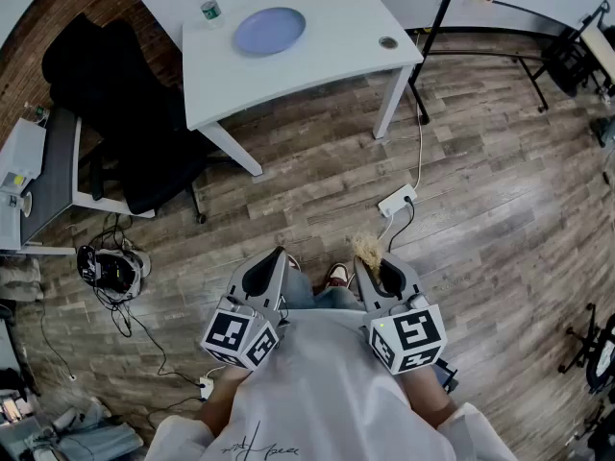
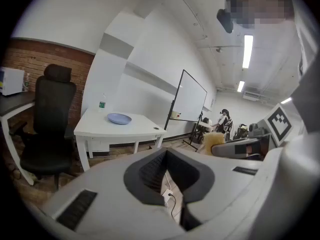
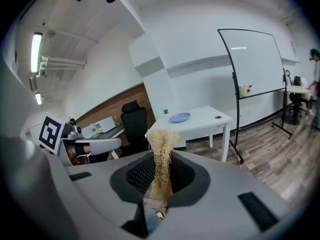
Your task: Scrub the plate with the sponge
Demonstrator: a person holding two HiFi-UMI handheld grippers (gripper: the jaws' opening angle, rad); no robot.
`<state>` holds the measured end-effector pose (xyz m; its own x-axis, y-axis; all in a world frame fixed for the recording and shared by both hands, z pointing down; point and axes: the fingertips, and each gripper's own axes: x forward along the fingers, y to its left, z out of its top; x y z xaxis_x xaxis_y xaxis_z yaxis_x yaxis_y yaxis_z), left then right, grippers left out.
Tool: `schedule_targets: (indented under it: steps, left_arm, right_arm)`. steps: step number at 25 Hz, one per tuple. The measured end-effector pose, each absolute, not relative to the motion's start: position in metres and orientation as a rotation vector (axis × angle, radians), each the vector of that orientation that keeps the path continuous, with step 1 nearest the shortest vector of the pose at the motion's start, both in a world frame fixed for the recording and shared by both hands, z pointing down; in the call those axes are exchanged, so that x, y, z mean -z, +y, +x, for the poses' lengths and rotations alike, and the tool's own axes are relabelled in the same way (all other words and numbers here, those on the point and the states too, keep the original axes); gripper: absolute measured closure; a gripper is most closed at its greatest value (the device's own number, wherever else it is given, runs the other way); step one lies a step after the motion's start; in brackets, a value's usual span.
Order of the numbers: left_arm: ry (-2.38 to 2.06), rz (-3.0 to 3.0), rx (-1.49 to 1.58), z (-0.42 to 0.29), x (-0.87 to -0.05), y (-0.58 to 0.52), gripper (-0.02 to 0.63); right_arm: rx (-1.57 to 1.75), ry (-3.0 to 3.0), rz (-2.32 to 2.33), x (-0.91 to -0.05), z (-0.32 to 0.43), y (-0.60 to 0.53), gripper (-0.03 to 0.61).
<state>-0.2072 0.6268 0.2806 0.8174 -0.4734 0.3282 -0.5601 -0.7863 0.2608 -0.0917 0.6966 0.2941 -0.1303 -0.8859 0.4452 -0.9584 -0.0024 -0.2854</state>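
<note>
A black chair (image 1: 125, 113) stands by the left edge of the white worktop (image 1: 336, 36). Open wooden floor (image 1: 480, 161) lies between the worktop and the person. The left tongs (image 1: 275, 262) are clenched on nothing. The blue plate (image 1: 270, 30) lies on the worktop near a bottle (image 1: 210, 10), well apart from both tongs. The right tongs (image 1: 377, 265) grip the straw-coloured sponge (image 1: 365, 250). Only the gripper views show the whiteboard (image 3: 252, 64) face.

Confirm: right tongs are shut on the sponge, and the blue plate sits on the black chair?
Not the chair: the blue plate sits on the white table, as the head view shows. The right tongs are indeed shut on the sponge.
</note>
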Motion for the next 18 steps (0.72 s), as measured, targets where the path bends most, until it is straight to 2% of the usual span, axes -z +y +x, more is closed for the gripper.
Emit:
schedule_targets:
  steps: [13, 18]
  left_arm:
    - [-0.840, 2.624, -0.329, -0.199, -0.286, 0.577, 0.626]
    - [-0.830, 2.607, -0.409, -0.190, -0.296, 0.547, 0.626]
  right_arm:
    - [-0.843, -2.148, 1.945, -0.296, -0.084, 0.654, 0.523]
    - [-0.852, -2.190, 1.917, -0.288, -0.079, 0.625, 0.522]
